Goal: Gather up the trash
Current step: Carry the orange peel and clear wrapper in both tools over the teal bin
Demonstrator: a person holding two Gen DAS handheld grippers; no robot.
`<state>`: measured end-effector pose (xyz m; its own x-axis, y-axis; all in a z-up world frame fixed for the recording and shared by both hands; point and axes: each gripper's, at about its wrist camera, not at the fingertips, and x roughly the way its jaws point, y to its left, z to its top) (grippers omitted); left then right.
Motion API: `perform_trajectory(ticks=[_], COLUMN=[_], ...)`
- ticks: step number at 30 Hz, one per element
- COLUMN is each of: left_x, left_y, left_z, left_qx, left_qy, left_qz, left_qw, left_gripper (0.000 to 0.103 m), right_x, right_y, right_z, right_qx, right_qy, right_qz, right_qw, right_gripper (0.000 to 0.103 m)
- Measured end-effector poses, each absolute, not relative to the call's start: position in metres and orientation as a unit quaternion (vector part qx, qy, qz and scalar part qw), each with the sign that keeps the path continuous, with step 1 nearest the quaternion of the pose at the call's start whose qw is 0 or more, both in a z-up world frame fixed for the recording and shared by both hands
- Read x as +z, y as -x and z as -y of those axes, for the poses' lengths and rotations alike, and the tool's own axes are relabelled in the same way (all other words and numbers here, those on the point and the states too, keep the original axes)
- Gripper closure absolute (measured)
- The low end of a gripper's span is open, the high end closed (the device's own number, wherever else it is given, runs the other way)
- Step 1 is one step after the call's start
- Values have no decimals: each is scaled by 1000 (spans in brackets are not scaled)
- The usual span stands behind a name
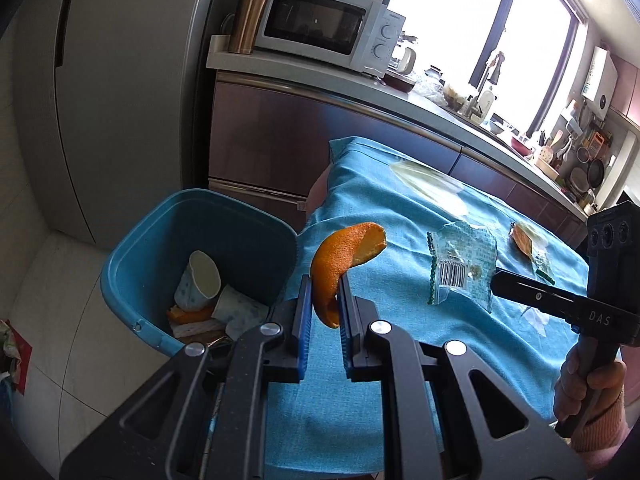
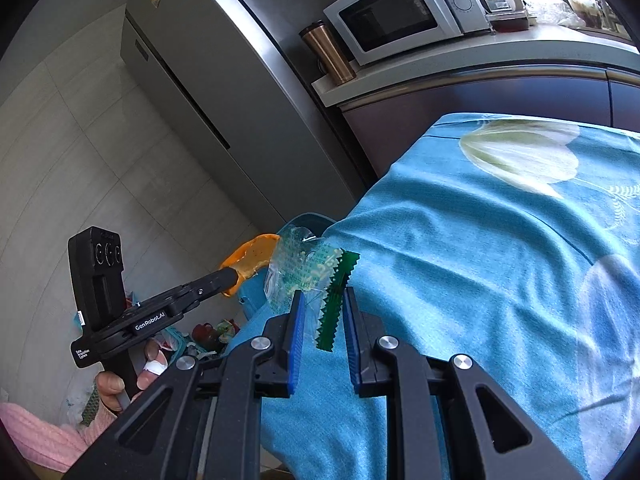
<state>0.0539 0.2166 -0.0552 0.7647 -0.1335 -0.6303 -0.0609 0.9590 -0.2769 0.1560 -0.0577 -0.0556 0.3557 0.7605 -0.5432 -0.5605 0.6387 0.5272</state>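
Note:
My left gripper (image 1: 325, 284) is shut on a curled orange peel (image 1: 348, 248), held at the table's left edge beside the blue bin (image 1: 224, 224). The bin stands on the floor with paper cups (image 1: 200, 280) and scraps inside. My right gripper (image 2: 323, 294) is shut on a clear wrapper (image 2: 296, 268) with a green zigzag edge, over the blue tablecloth (image 2: 480, 260). In the left wrist view this barcode wrapper (image 1: 460, 268) hangs at the right gripper's (image 1: 496, 282) tip. In the right wrist view the left gripper (image 2: 234, 274) carries the peel (image 2: 256, 256) towards the bin's rim (image 2: 304, 220).
Another wrapper (image 1: 524, 238) lies on the cloth further right. A grey fridge (image 1: 120, 100) stands behind the bin, and a cabinet with a microwave (image 1: 320, 20) and a metal mug (image 1: 248, 20) is past the table. Bags (image 2: 208, 332) lie on the tiled floor.

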Motion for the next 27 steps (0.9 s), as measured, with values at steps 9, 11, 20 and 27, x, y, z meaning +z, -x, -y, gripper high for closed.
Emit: perform_trajectory(ticks=[9,11,20,27], left_x=[-57,-57,-58,-58], left_y=[-51,-50,-49,-49], left_z=[-227,-228,-234,-241], left_qx=[-9,-7,1,10], left_qy=[148,149,153,155], left_qz=[-341,-341,-340,-338], left_qw=[928,928,928,928], left_gripper=[90,90,90,90], right_x=[-57,-57,-59,-60], right_y=[-159,-160,-162,-165], right_z=[39,36,24,20], right_qx=[416,418,426,429], right_qy=[-120,-119,-112,-111], right_qz=[-404,-405,-408,-409], right_qw=[806,804,800,798], right_gripper=[85,85,85,85])
